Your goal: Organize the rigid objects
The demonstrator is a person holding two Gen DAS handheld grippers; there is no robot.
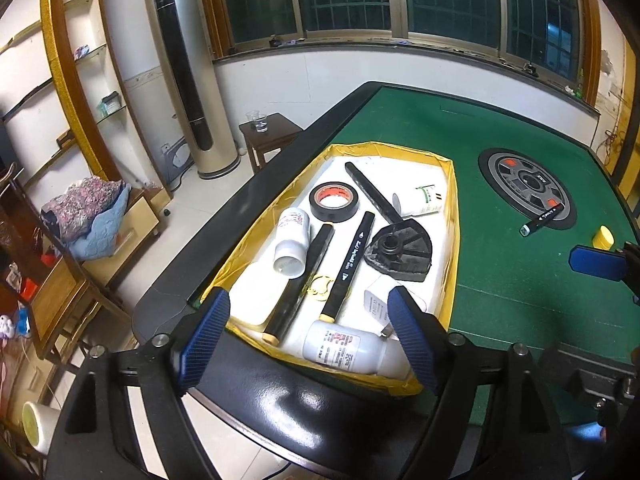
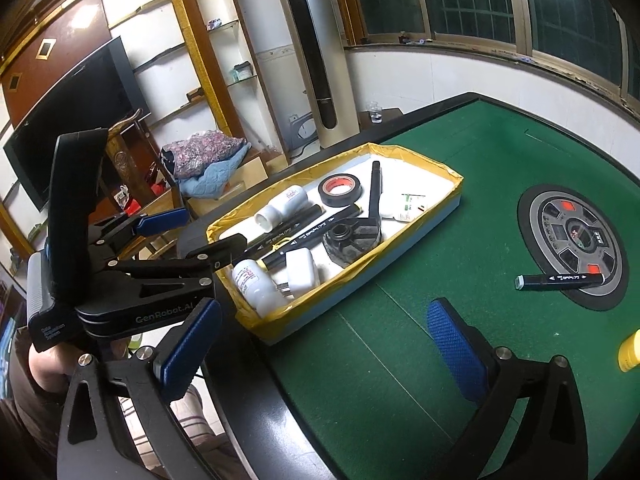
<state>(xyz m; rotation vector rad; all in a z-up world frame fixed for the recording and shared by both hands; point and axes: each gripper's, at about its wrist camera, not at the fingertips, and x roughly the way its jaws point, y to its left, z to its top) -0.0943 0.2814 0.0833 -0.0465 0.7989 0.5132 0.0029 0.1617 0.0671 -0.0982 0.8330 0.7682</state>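
Observation:
A yellow-lined tray (image 1: 451,216) (image 2: 440,196) on the green table holds white bottles (image 1: 292,240), a black tape roll (image 1: 334,201) (image 2: 341,189), black markers (image 1: 352,256), a black scraper tool (image 1: 400,250) (image 2: 352,236) and a white plug (image 2: 302,270). My left gripper (image 1: 308,334) is open and empty, hovering over the tray's near end. My right gripper (image 2: 320,344) is open and empty over the table's near edge. A loose black marker (image 1: 544,216) (image 2: 560,280) lies on the round centre panel. A small yellow object (image 1: 603,237) (image 2: 630,350) sits on the felt to the right.
The round grey control panel (image 2: 572,236) sits in the table's middle. The table has a black glossy rim (image 1: 280,400). Beyond it stand a tall air conditioner (image 1: 180,80), shelves, a small side table with a cup (image 1: 258,122) and a TV (image 2: 72,108).

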